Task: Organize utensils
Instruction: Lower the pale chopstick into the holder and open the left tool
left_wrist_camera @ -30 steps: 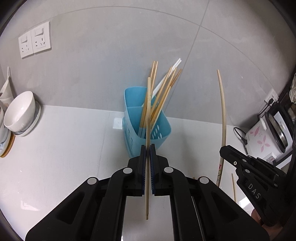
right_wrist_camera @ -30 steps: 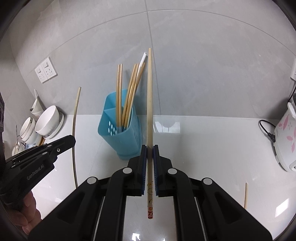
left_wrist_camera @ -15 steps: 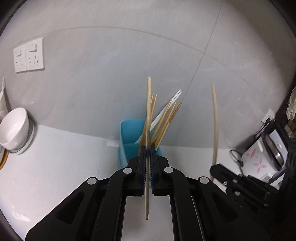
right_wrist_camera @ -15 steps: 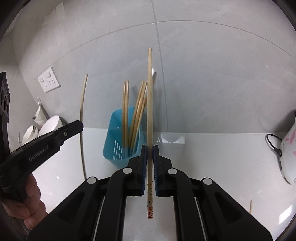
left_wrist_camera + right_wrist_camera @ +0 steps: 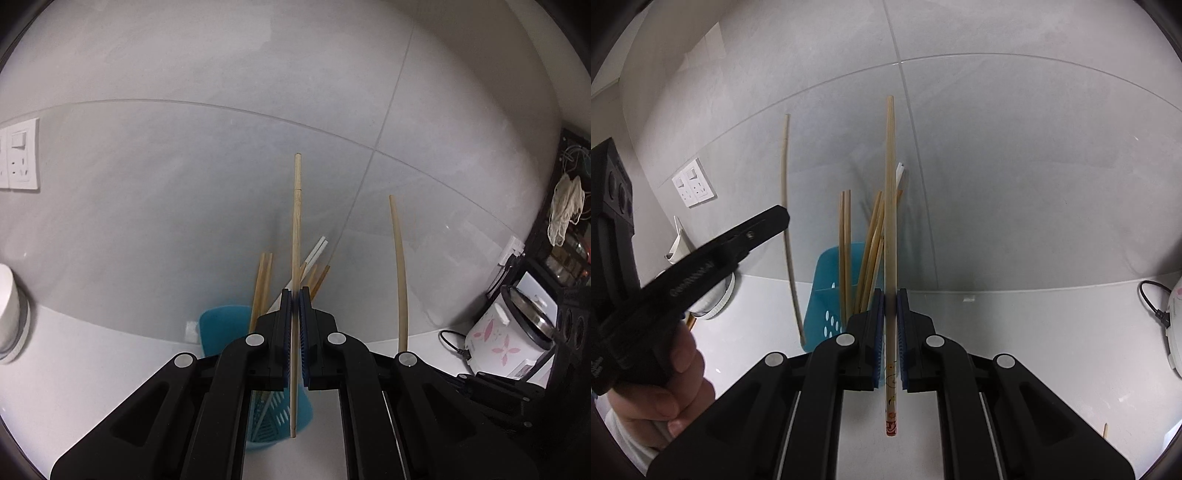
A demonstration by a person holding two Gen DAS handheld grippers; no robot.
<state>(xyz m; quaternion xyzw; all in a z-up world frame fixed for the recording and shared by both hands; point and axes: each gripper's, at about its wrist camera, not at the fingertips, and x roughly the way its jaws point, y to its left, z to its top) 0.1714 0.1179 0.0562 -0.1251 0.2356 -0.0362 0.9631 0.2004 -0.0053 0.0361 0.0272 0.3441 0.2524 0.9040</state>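
Nearest each lens, the left gripper (image 5: 294, 295) is clamped on a plain chopstick (image 5: 296, 229) and the right gripper (image 5: 890, 295) on a printed chopstick (image 5: 890, 229), both upright along the jaws. Just beyond and below stands the blue holder (image 5: 823, 295), closer to the left gripper. Since a second ago both have closed in; the holder sits lower in view.

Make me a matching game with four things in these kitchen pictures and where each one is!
Things:
1. printed chopstick
2. blue holder
3. rice cooker
4. wall socket

Places:
A. on the grey wall
B. on the counter, with a black cord
C. pinched in the right gripper
D. on the counter, full of chopsticks

Pairs: 1-C, 2-D, 3-B, 4-A
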